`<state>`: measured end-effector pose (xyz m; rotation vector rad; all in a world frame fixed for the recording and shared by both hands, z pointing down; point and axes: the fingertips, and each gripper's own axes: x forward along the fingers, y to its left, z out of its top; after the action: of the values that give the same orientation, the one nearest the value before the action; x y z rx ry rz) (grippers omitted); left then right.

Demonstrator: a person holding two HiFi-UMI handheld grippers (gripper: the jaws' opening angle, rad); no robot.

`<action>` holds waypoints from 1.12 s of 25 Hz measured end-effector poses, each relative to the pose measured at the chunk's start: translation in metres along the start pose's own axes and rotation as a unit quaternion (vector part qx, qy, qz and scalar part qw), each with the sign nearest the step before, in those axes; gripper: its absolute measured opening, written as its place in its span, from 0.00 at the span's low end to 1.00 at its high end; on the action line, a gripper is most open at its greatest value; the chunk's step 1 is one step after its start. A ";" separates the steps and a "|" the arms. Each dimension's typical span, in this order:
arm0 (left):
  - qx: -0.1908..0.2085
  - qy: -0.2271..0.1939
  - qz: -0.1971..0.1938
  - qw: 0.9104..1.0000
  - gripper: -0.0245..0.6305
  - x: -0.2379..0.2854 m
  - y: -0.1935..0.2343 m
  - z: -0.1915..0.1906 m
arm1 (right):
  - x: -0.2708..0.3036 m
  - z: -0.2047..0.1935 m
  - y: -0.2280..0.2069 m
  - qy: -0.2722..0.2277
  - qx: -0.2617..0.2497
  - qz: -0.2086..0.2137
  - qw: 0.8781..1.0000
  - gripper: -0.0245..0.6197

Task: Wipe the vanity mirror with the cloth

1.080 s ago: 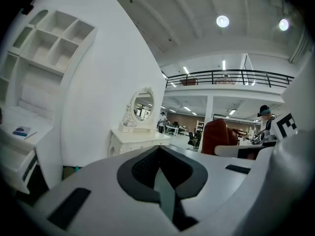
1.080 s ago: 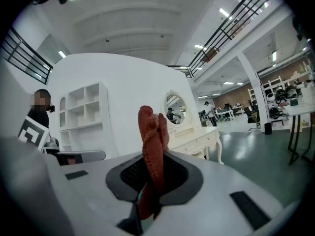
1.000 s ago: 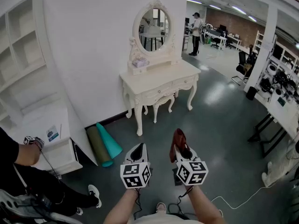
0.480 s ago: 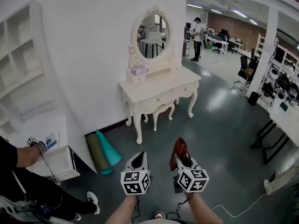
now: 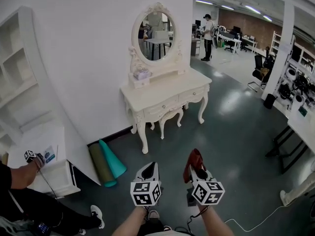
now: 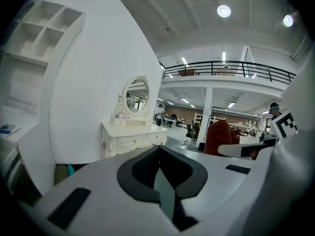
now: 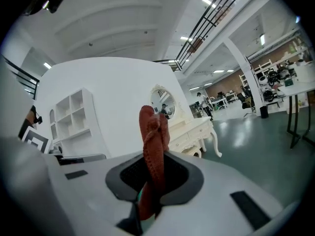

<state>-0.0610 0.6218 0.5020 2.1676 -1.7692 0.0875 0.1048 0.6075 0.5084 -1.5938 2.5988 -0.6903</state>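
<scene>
Cloth [image 7: 152,132] pinched tight in R gripper [image 7: 155,181]; L gripper [image 6: 160,181] jaws together, empty.

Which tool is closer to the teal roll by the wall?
Left. The left tool sits just right of the teal roll; the right tool is farther right.

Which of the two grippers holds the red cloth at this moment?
The right gripper: the red cloth is pinched between its jaws and stands up from them. The left gripper is shut on nothing.

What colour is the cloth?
The cloth is rusty reddish-brown. It shows best in the right gripper view, pinched in the right gripper.
</scene>
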 end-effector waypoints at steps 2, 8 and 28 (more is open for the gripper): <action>0.004 0.001 -0.005 1.000 0.05 0.013 -0.001 0.004 | 0.009 0.002 -0.011 0.002 0.008 -0.007 1.000 0.13; 0.005 0.000 -0.018 1.000 0.05 0.068 0.012 0.013 | 0.053 0.006 -0.035 0.006 0.014 -0.017 1.000 0.13; -0.032 -0.007 -0.043 0.999 0.05 0.329 0.112 0.098 | 0.302 0.109 -0.103 0.017 -0.034 -0.048 0.998 0.13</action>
<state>-0.1116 0.2642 0.5198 2.2007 -1.6601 -0.0042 0.0727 0.2720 0.5121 -1.7525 2.6106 -0.6482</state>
